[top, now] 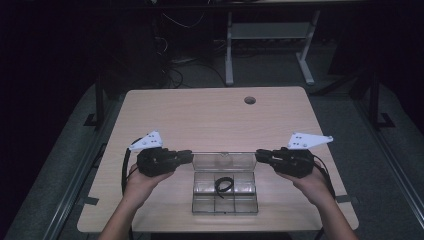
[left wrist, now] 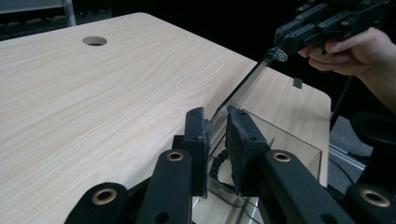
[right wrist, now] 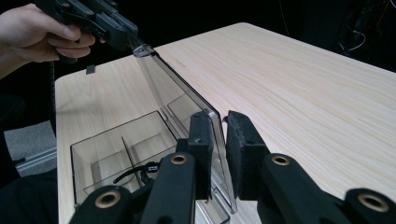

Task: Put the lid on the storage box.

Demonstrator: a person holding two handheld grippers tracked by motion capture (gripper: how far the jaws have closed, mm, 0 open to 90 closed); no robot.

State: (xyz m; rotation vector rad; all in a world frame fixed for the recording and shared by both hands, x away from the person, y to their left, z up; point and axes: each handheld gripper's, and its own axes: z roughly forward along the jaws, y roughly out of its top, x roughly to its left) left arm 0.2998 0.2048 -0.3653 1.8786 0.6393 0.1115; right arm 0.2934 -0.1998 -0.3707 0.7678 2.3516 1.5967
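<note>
Right tool [right wrist: 218, 154] straddles upright clear lid [right wrist: 182, 100] corner; black cable [right wrist: 133, 173] in box [right wrist: 112, 154].

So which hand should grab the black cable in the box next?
Probably left, narrowly: left gripper and right gripper stand open at the upright lid's corners; the cable, in the box's middle, lies below the left's jaws.

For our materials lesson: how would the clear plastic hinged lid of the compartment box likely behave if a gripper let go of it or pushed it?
The clear plastic lid stands upright between both grippers' jaws, so it would probably swing. It looks thin yet straight, so likely stiff and light. Its glossy surface may be slippery.
</note>
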